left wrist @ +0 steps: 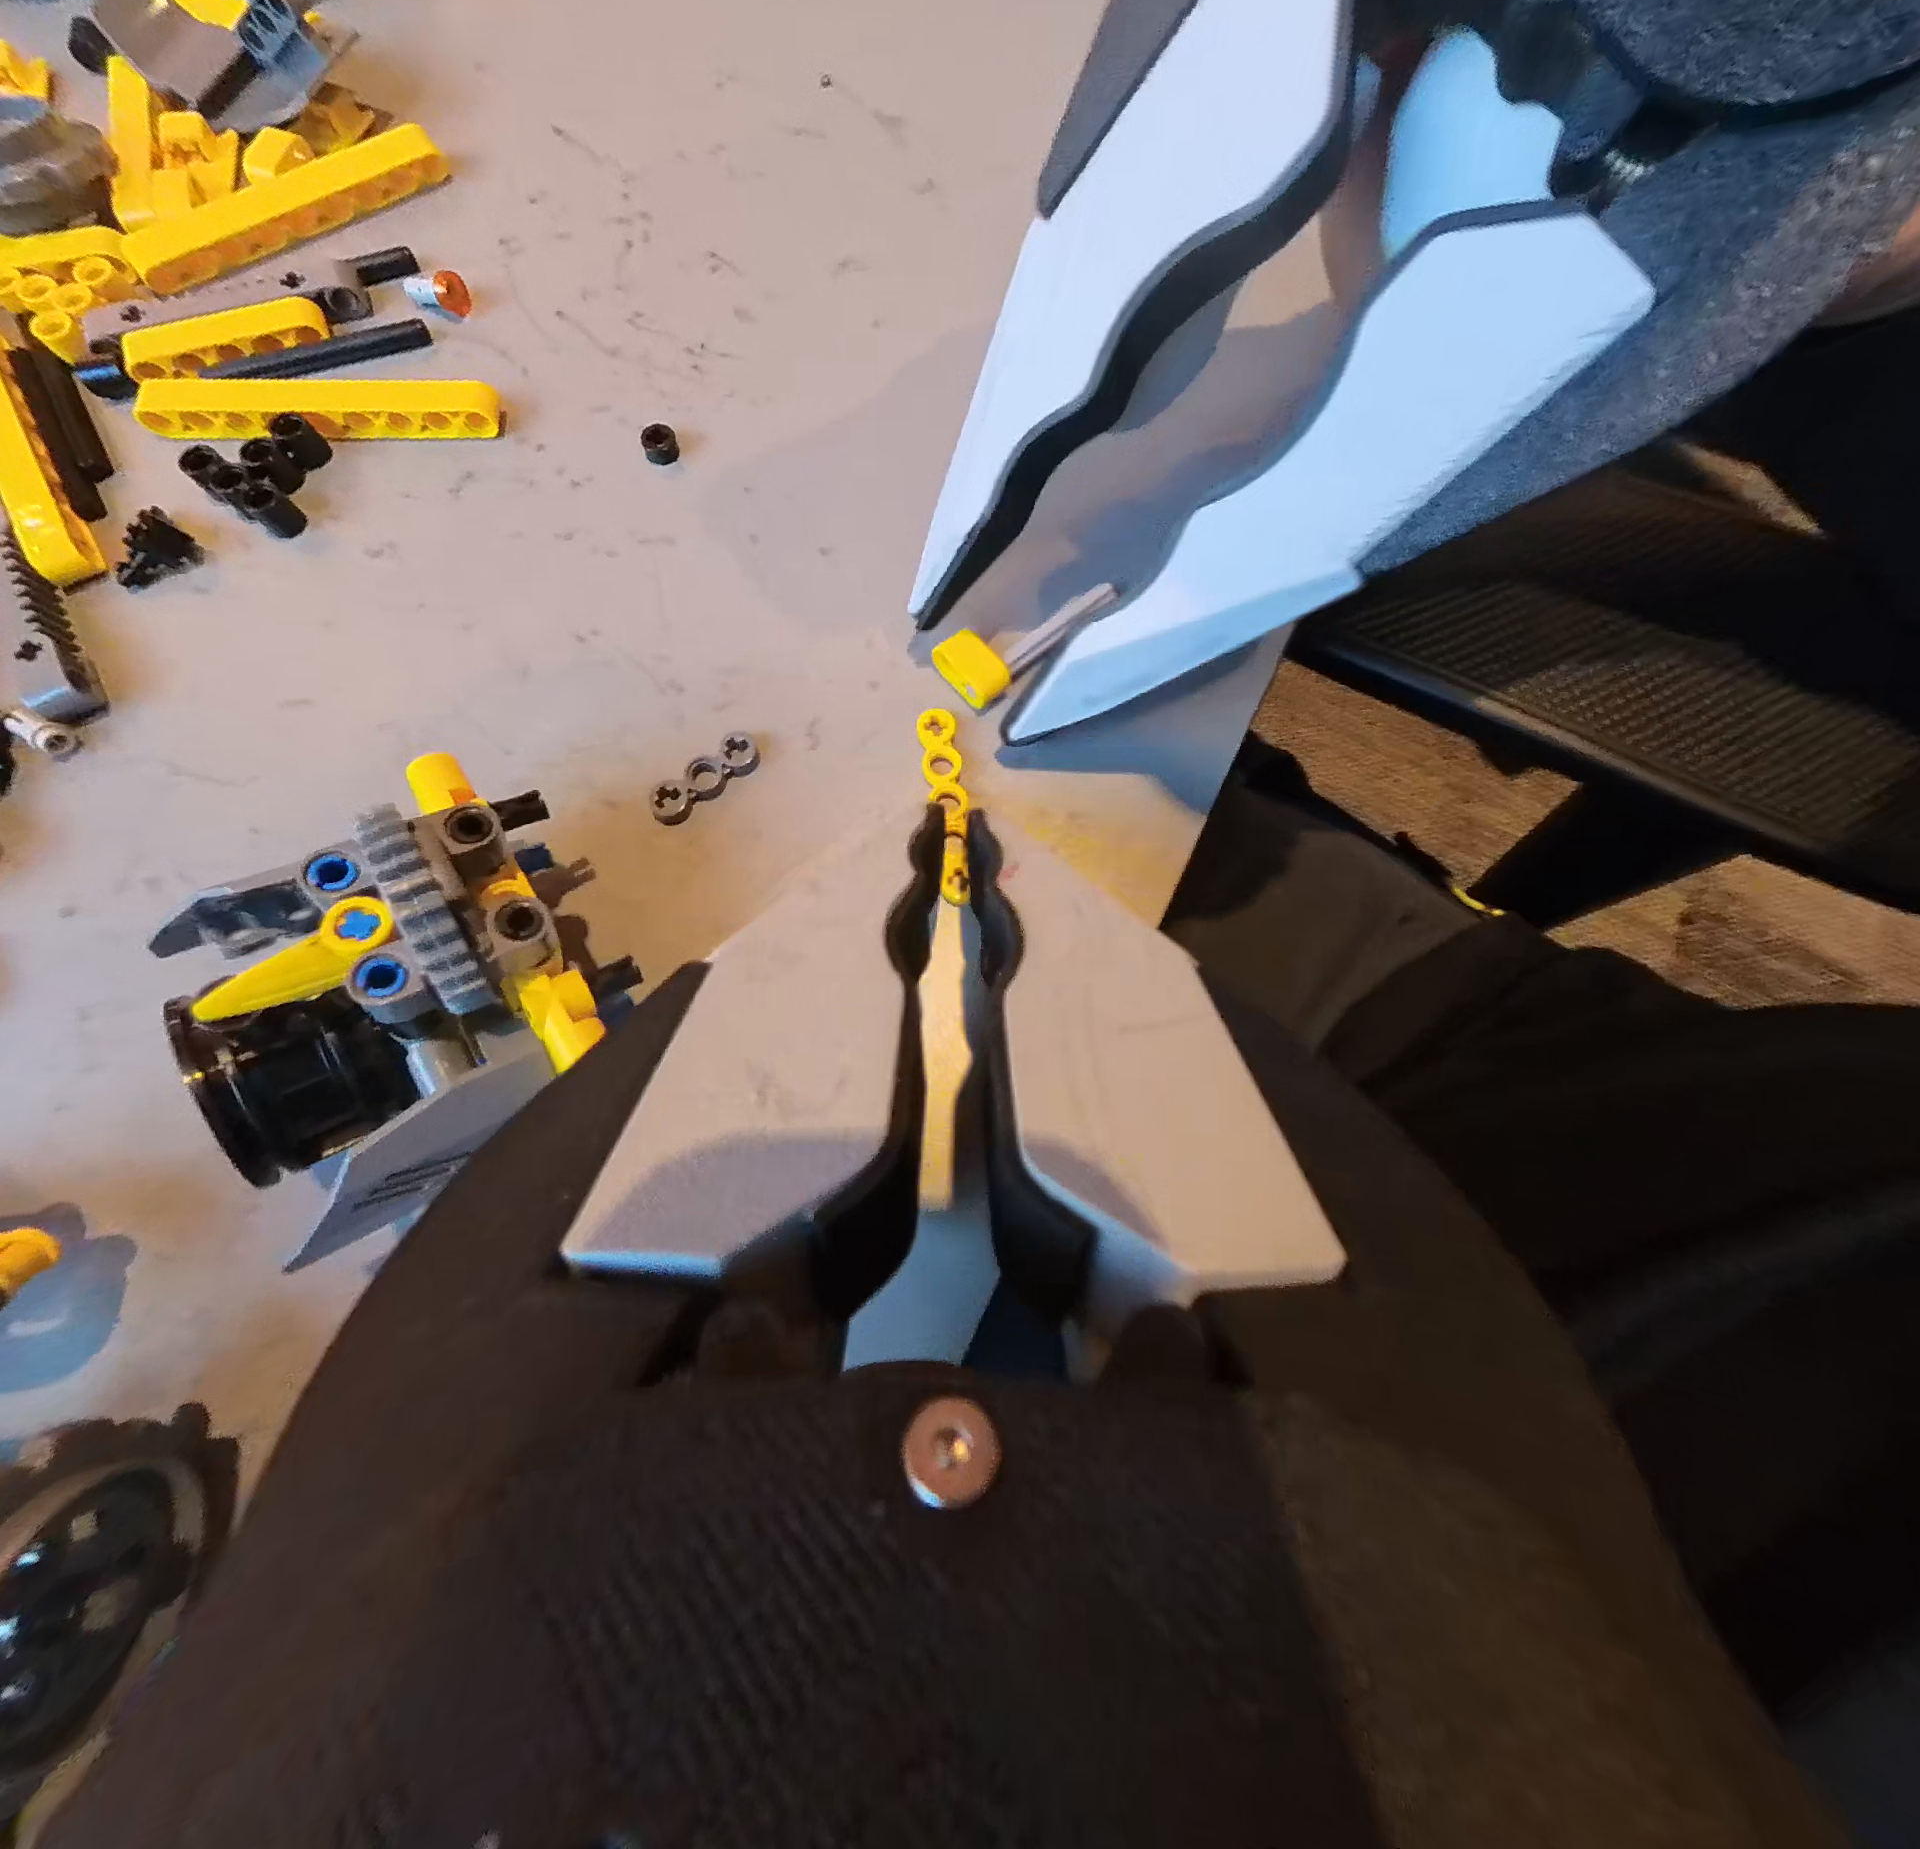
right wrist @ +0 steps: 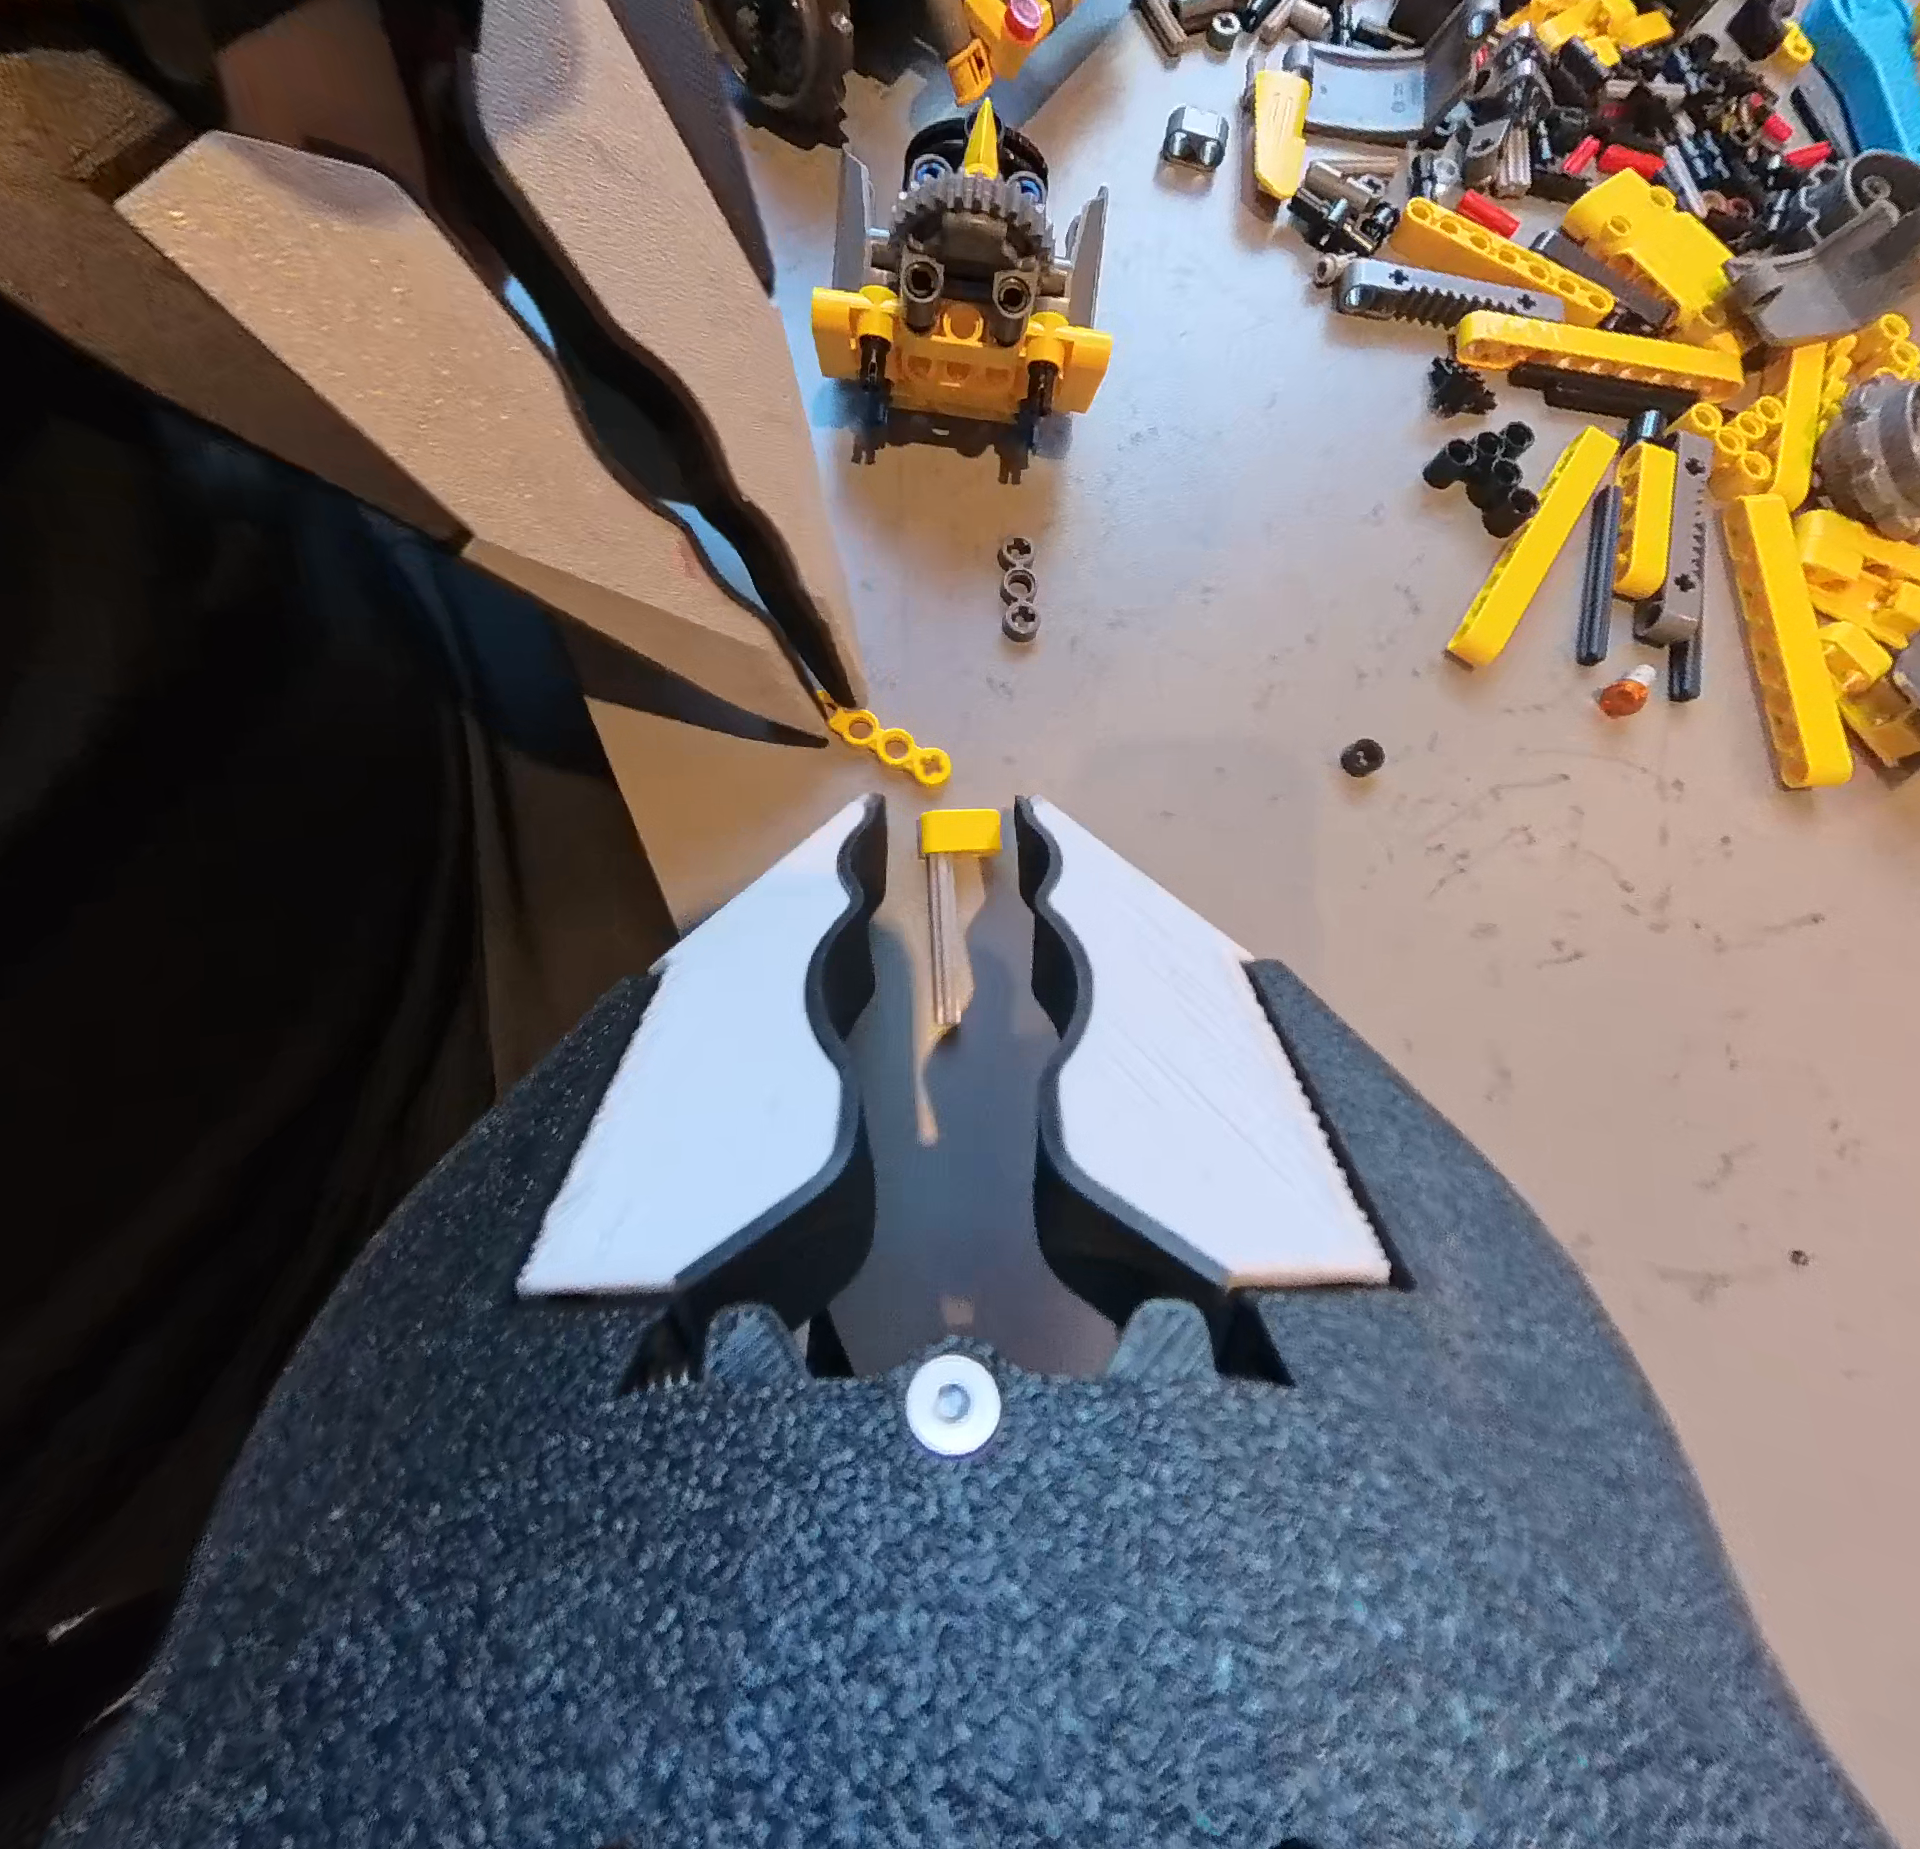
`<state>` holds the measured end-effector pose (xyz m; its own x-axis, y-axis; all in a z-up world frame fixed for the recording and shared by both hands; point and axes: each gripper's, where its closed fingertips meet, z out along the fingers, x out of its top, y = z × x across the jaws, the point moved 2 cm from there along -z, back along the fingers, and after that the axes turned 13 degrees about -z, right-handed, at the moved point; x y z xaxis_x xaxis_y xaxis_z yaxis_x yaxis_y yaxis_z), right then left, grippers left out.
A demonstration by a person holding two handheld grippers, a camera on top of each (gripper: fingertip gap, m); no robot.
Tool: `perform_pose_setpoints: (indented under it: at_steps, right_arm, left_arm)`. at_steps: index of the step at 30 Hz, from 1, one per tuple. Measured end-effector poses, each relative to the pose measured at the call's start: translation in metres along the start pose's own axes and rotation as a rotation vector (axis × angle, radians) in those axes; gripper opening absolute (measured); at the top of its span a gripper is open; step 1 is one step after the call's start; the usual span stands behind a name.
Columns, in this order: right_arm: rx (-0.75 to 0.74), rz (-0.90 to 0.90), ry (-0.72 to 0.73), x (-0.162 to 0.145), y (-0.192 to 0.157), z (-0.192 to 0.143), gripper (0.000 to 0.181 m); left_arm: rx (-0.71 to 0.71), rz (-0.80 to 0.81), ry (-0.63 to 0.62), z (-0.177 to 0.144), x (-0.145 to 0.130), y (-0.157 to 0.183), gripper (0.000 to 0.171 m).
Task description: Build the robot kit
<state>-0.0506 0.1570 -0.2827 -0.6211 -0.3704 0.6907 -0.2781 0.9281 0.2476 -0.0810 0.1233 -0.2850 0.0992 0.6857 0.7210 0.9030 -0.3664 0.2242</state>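
Pinching thin yellow four-hole link (left wrist: 948, 791)

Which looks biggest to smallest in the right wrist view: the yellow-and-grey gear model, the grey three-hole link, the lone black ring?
1. Gear model, clearly largest.
2. Grey three-hole link.
3. Black ring, smallest, though it lies nearer the camera.

I see the thin yellow four-hole link (left wrist: 943, 771) on the grey table (left wrist: 727, 241), just before the yellow-capped grey axle (right wrist: 958, 831). The dark grey three-hole link (right wrist: 1019, 590) lies between them and the yellow-and-grey geared assembly (right wrist: 961, 313). Loose parts (right wrist: 1662, 397) lie right.
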Motion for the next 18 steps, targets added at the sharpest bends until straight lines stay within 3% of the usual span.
perform_pose_setpoints:
  at_steps: [7, 14, 18]
  right_arm:
    - [-0.01, -0.049, 0.0, -0.001, 0.0, -0.003, 0.026]
    - [-0.027, -0.054, 0.031, -0.001, 0.004, -0.018, 0.028]
    - [-0.014, -0.059, 0.008, -0.006, 0.004, -0.015, 0.028]
  left_arm:
    - [-0.098, -0.152, -0.001, 0.0, 0.0, 0.0, 0.0]
    - [-0.108, -0.034, 0.05, -0.013, 0.013, 0.013, 0.008]
    - [-0.048, 0.09, -0.038, -0.005, 0.009, 0.008, 0.018]
